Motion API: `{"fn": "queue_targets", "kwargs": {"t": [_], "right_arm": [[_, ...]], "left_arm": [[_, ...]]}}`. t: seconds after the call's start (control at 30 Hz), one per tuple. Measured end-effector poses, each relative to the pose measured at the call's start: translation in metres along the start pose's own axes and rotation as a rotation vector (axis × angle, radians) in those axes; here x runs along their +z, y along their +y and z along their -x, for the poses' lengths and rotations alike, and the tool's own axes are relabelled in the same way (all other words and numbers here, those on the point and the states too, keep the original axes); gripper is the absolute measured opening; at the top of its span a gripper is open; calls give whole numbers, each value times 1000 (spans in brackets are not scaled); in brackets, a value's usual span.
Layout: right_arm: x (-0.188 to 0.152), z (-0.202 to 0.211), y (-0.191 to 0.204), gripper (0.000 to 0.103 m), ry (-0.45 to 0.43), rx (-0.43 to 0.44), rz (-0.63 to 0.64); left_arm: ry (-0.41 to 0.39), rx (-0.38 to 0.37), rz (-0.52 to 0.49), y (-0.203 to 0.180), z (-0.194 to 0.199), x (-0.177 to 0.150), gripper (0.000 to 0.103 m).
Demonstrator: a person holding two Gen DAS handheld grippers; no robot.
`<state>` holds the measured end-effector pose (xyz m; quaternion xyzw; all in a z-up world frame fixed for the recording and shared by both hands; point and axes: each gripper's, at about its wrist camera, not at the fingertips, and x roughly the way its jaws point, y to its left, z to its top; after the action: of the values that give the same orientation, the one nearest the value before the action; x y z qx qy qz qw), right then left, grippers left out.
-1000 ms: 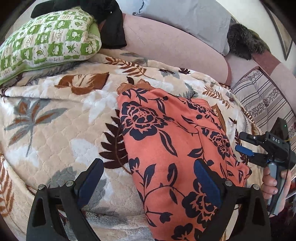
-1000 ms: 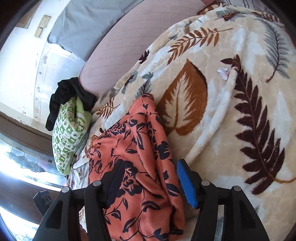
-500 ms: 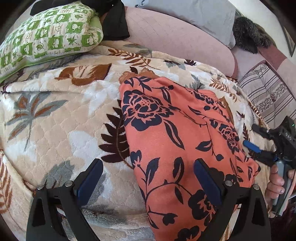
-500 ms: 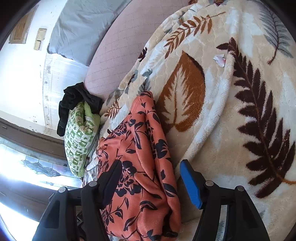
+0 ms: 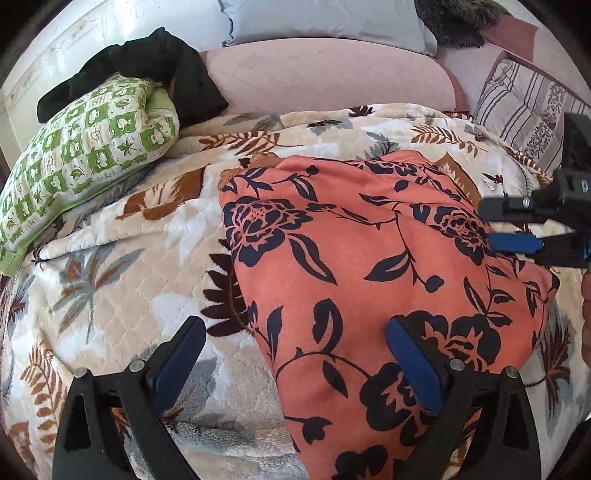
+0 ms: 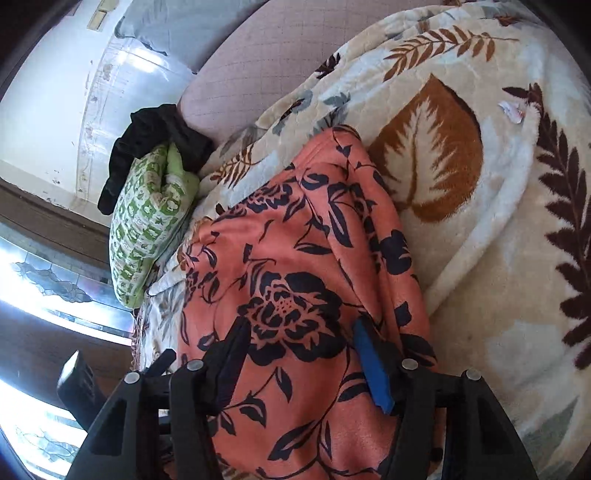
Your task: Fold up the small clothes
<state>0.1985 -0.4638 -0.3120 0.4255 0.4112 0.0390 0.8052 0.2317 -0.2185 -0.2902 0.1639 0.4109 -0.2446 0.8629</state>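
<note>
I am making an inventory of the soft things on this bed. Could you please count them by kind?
Orange floral garment: 1
Black garment: 1
Leaf-print blanket: 1
Pillows and cushions: 4 (green checked, pink, grey, striped)
Dark furry item, kind unclear: 1
Total: 8

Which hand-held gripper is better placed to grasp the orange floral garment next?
Right hand-held gripper: both fingers straddle the orange floral garment. The left hand-held gripper is half over the leaf-print blanket.
</note>
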Motion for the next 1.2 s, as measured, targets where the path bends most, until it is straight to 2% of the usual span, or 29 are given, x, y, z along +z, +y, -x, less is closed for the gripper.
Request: {"fn": "queue_targets", "kwargs": {"t": [0.07, 0.13, 0.3, 0.4, 0.47, 0.57, 0.67, 0.73, 0.83, 0.9, 1.0, 1.1, 1.2], "right_arm": [[7, 9, 9, 63, -58, 15, 16], [18, 6, 19, 63, -71, -29, 50], [51, -23, 36, 64, -48, -105, 85], [65, -61, 27, 66, 38, -195, 82], [67, -63, 24, 66, 13, -215, 113], [67, -58, 39, 67, 16, -239, 151], [64, -50, 51, 67, -10, -135, 155], [60, -53, 58, 67, -3, -104, 159], [52, -75, 53, 68, 63, -151, 146], [45, -76, 52, 68, 42, -153, 174], [43, -61, 58, 68, 56, -168, 166], [33, -39, 59, 68, 28, -182, 162], [16, -19, 60, 68, 26, -262, 191]], "left_arm": [[-2, 6, -6, -1, 0, 0, 99], [-2, 8, -2, -2, -1, 0, 99], [-4, 7, -4, -3, -3, 0, 99], [-2, 5, -2, -3, -4, 0, 99], [-5, 7, -4, -4, -4, 0, 99], [-6, 7, -8, -3, -4, 0, 99], [-5, 7, -2, -3, -3, 0, 99], [-6, 8, -5, -3, -3, -1, 99], [-5, 11, -9, -4, -3, -1, 99], [-6, 10, -9, -4, -2, -1, 99], [3, 4, -5, -3, -1, 0, 99], [8, 4, 0, 1, 3, 5, 99], [-31, 70, 20, 13, 12, 11, 99]]}}
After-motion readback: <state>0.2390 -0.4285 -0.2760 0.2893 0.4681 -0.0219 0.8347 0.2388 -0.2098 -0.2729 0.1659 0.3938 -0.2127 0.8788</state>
